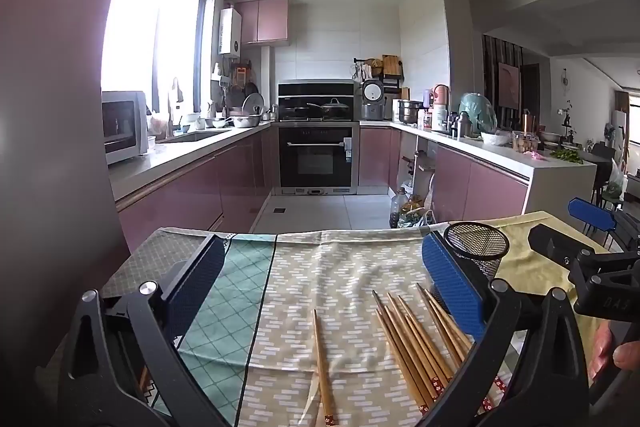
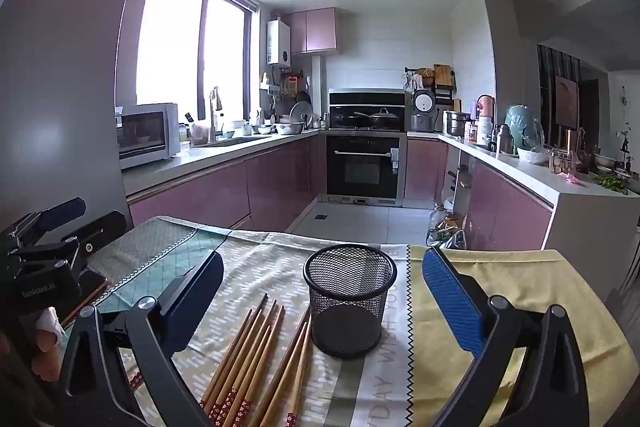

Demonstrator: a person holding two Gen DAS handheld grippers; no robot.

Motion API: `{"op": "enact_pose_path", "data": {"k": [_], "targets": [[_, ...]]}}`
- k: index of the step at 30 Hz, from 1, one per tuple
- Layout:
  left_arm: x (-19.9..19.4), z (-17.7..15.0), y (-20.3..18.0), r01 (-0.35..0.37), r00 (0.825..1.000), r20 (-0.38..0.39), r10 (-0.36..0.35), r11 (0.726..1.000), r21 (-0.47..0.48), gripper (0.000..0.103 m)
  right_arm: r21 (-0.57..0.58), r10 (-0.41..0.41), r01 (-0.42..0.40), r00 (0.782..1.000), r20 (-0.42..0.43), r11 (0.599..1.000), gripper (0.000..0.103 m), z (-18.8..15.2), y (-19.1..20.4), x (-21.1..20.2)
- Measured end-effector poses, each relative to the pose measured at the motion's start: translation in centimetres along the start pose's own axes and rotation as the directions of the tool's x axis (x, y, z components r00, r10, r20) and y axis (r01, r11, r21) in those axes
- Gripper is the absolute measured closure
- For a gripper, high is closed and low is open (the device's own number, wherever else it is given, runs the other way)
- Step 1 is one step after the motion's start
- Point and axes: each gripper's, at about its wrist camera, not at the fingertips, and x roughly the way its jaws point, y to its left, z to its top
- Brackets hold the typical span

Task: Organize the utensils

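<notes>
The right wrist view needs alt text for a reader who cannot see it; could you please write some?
An empty black mesh holder stands upright on a patterned tablecloth, between the open right gripper's fingers, with a loose bunch of wooden chopsticks lying just to its left. The left gripper shows at the left edge, and a kitchen with pink cabinets lies beyond.

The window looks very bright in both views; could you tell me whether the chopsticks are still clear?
Left wrist view: window blown out white, chopsticks sharp. Right wrist view: same glare, chopsticks and mesh cup clear; fisheye bends the edges.
</notes>
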Motion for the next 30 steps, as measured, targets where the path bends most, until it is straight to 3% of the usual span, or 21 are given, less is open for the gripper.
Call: {"op": "enact_pose_path", "data": {"k": [30], "targets": [[-0.4,0.2,-0.1,-0.009,1.0,0.021,0.01,1.0,-0.001,0.006,0.002,-0.013,0.013,1.0,-0.002,1.0,0.007,0.0,-0.2,-0.2]]}}
